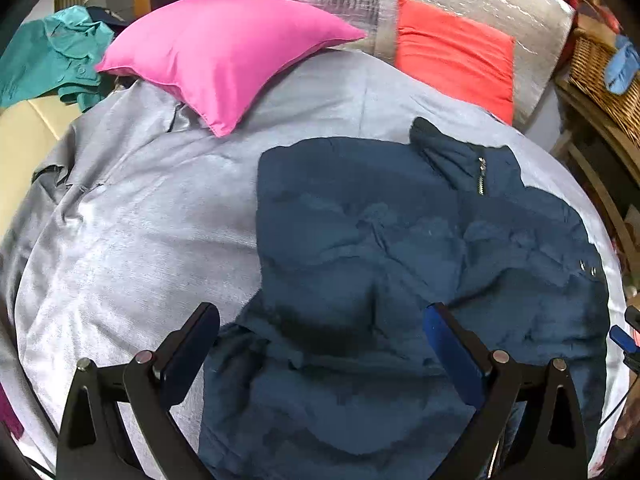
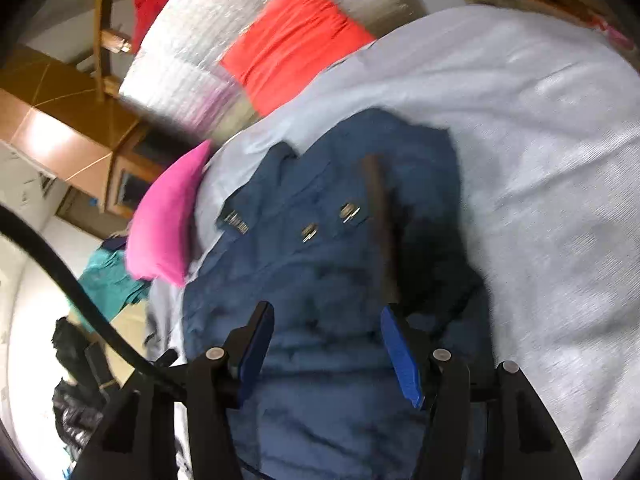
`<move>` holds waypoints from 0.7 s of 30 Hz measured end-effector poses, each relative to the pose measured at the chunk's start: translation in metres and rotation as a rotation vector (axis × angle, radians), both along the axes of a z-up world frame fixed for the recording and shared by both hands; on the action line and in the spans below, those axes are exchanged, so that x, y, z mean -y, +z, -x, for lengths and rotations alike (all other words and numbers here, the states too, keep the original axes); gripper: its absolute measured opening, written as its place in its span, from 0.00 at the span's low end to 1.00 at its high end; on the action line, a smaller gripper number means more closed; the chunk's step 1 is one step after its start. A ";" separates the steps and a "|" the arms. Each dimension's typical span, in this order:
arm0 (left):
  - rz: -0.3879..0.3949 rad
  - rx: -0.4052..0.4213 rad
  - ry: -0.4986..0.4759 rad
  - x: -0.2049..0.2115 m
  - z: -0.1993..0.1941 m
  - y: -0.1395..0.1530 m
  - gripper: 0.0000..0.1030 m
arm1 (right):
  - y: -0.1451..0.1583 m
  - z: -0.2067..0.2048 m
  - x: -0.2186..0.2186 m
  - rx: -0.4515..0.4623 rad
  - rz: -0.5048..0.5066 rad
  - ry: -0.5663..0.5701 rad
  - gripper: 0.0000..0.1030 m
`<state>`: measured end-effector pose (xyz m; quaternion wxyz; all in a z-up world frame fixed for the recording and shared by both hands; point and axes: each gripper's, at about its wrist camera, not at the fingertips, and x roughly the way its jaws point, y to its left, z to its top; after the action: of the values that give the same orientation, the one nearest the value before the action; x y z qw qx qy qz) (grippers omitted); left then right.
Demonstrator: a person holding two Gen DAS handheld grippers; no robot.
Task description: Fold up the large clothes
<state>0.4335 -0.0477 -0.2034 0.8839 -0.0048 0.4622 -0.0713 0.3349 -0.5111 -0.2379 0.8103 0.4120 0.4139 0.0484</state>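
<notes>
Nearest the cameras, the left gripper (image 1: 320, 344) and right gripper (image 2: 328, 344) hang released over the navy jacket (image 1: 400, 240), which lies lengthwise on the grey bedspread (image 1: 140, 220), collar toward the pink pillow (image 1: 224, 52) and red cushion (image 1: 456, 56)

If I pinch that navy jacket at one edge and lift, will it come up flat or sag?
Likely sag: the navy jacket lies crumpled in soft folds on the grey bedspread, so it looks floppy. Its puffy, creased surface suggests padding, probably bulky yet light. The metal snaps and zipper may weight one side slightly.
</notes>
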 end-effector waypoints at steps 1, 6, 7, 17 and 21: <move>-0.019 -0.004 -0.006 0.003 0.001 -0.003 0.99 | -0.002 -0.002 -0.007 -0.006 -0.012 0.018 0.58; -0.048 -0.061 0.001 0.007 -0.005 -0.023 0.99 | -0.036 -0.010 -0.026 -0.107 -0.201 0.059 0.54; -0.041 -0.074 0.010 0.006 -0.008 -0.026 0.99 | -0.043 -0.012 -0.028 -0.121 -0.224 0.052 0.54; -0.043 -0.130 0.023 0.005 -0.023 -0.048 0.99 | -0.057 -0.036 -0.020 -0.072 -0.230 -0.092 0.48; -0.048 -0.125 0.019 0.006 -0.025 -0.050 0.99 | -0.050 -0.052 -0.028 -0.047 -0.090 -0.086 0.43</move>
<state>0.4586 -0.0540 -0.2536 0.8538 0.0077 0.5180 -0.0513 0.3873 -0.4828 -0.2879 0.7823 0.4665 0.4121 0.0227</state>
